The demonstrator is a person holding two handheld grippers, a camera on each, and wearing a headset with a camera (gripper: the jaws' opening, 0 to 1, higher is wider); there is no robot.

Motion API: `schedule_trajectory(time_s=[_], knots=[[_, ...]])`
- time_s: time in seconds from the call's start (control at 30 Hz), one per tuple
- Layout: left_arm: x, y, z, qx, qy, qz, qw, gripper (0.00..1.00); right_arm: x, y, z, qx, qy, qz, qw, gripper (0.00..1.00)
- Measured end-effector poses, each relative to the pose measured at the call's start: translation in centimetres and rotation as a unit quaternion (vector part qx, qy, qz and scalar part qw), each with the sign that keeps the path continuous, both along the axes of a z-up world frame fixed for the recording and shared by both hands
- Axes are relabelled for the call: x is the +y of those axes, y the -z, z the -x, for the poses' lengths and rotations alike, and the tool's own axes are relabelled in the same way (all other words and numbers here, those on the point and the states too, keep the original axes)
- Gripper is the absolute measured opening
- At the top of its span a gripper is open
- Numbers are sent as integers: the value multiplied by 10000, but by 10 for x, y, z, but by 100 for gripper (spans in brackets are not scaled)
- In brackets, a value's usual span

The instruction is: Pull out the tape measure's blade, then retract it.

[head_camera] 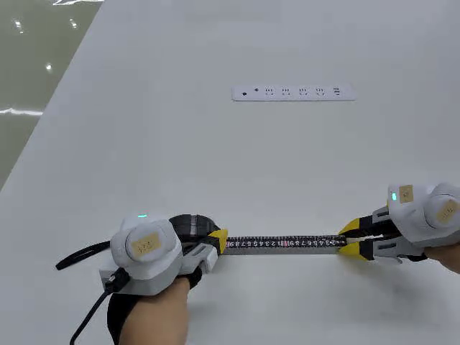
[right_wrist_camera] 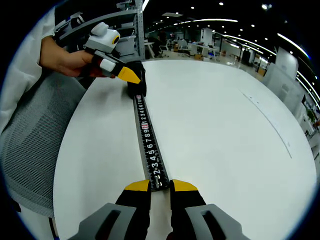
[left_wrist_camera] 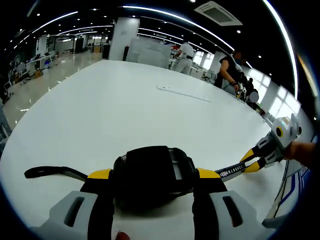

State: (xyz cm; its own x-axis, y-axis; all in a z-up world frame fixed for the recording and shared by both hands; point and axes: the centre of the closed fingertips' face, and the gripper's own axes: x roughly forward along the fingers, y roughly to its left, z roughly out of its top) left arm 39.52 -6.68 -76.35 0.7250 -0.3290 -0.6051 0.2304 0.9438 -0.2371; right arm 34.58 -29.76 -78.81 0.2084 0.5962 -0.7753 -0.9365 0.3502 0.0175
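Head view: your left gripper (head_camera: 206,241) clamps the tape measure case (head_camera: 188,226) as an anchor. Your right gripper (head_camera: 350,238) pinches the blade (head_camera: 284,243) at its tip, so it spans straight between them.

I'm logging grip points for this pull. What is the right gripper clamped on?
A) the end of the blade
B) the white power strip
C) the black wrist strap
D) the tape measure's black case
A: in the right gripper view, the right gripper is shut on the tip of the blade, and the left gripper holds the case.
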Motion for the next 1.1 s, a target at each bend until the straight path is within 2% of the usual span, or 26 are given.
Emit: schedule_trajectory(time_s=[0.2, 0.77, 1.1], knots=[[0, 0, 0, 26, 0, 21, 10000, 58, 7, 0, -2, 8, -50, -84, 10000, 11], [0, 0, 0, 37, 10, 56, 10000, 58, 41, 2, -11, 19, -196, -337, 9992, 11], [0, 0, 0, 40, 3, 97, 9999, 59, 69, 2, -14, 23, -286, -502, 9983, 11]])
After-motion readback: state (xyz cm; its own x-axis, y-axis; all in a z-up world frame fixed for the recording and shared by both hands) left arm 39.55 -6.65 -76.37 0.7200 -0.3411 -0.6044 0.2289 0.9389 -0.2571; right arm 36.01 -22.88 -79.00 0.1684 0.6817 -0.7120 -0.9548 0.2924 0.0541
